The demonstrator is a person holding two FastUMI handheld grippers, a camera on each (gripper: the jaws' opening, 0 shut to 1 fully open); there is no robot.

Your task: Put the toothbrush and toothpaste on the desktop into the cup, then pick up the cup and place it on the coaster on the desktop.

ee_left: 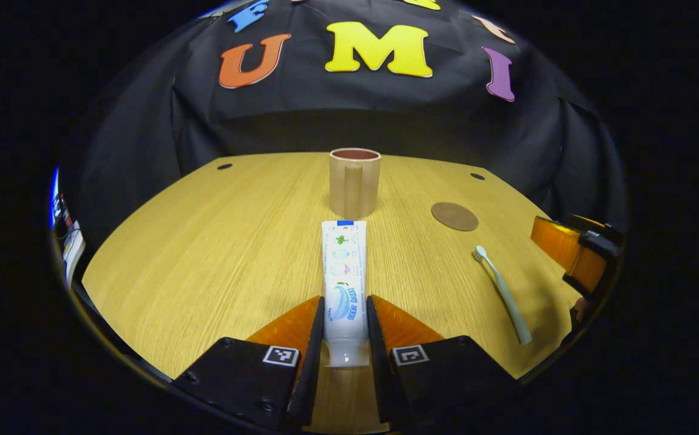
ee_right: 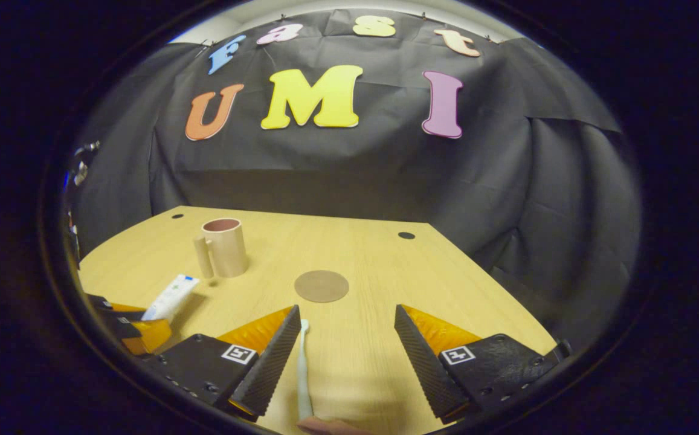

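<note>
Left tool (ee_left: 345, 329) is clamped on the toothpaste (ee_left: 344, 284), both fingers pressing its sides near the cap end, tube pointing straight ahead toward the cup (ee_left: 354, 182). Tube's far end sits just short of the cup's handle side. My right tool (ee_right: 346, 341) has its fingers spread wide apart, gripping nothing, low over the desk (ee_right: 361, 254). Toothbrush (ee_right: 304, 368) lies flat on the desk between the right fingers, close beside the left-hand one, bristle end pointing toward the coaster (ee_right: 321, 286). Coaster is flat on the desk, right of the cup and apart from it. Cup stands upright on the desk.
</note>
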